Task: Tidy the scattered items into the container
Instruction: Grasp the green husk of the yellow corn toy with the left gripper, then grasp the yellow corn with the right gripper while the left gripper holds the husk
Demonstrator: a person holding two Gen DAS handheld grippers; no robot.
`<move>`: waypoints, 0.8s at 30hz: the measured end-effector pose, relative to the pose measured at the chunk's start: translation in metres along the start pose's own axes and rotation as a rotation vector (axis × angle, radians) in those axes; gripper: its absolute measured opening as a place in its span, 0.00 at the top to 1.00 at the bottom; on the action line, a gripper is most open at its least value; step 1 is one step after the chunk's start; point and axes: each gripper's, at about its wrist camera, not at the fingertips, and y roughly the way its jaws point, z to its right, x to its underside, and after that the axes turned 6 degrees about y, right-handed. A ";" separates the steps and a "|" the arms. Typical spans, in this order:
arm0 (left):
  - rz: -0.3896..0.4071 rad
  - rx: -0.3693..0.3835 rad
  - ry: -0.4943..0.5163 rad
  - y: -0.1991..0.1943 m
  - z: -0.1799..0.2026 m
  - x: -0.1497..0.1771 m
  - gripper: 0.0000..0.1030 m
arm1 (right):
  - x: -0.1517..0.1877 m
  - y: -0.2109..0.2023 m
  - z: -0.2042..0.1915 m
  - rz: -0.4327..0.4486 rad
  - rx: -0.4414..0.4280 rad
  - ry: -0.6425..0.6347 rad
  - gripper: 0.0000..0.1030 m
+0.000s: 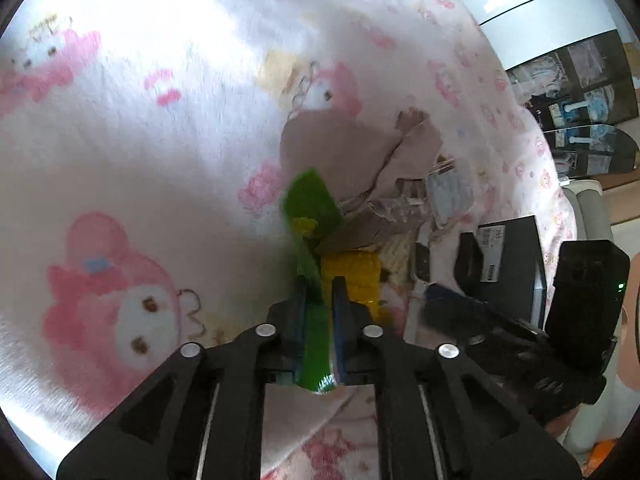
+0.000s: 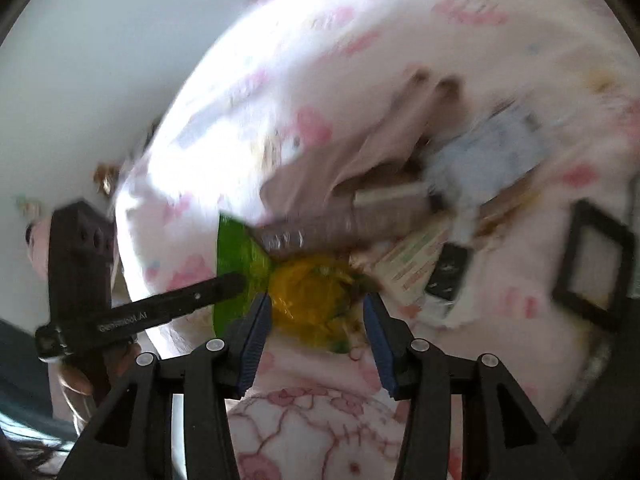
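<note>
Left gripper (image 1: 320,292) clamping a green wrapper (image 1: 310,216), yellow packet (image 1: 358,276) just beyond, pink cartoon blanket (image 1: 140,140) beneath, black box (image 1: 510,256) to the right

You can make out very little text. A white sticker (image 1: 491,249) on the black box (image 1: 512,264) shows blurred digits, perhaps "250". The left gripper (image 2: 236,280) finger carries mirrored white lettering, too blurred for you to read.

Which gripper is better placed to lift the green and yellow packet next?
Left, probably. The left gripper already has the packet's green end between its pads. The right gripper is open around the yellow part.
</note>
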 end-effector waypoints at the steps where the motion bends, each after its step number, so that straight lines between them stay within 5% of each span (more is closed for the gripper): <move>1: -0.009 -0.011 0.001 0.007 -0.002 0.000 0.81 | -0.002 0.010 0.002 -0.023 0.038 -0.006 0.58; 4: -0.012 0.012 -0.035 0.016 -0.011 0.000 0.75 | -0.004 0.025 0.012 -0.046 0.126 0.026 0.57; 9: -0.010 0.103 -0.122 0.023 -0.023 0.001 0.77 | -0.015 0.043 0.017 -0.108 0.023 0.039 0.54; 13: 0.039 0.085 -0.121 0.012 -0.011 0.010 0.86 | -0.010 0.036 0.017 -0.082 -0.066 0.037 0.65; 19: 0.074 0.153 -0.020 -0.018 0.032 0.013 0.90 | 0.005 -0.008 0.010 0.009 -0.163 0.076 0.65; 20: 0.081 0.195 0.005 -0.024 0.043 0.014 1.00 | 0.009 -0.019 0.009 0.034 -0.190 0.090 0.65; 22: 0.045 0.318 0.034 -0.026 0.062 0.015 1.00 | 0.016 -0.040 0.003 0.060 -0.283 0.100 0.63; 24: 0.045 0.249 0.100 -0.024 0.086 0.017 0.99 | 0.022 -0.052 -0.002 0.100 -0.242 0.066 0.63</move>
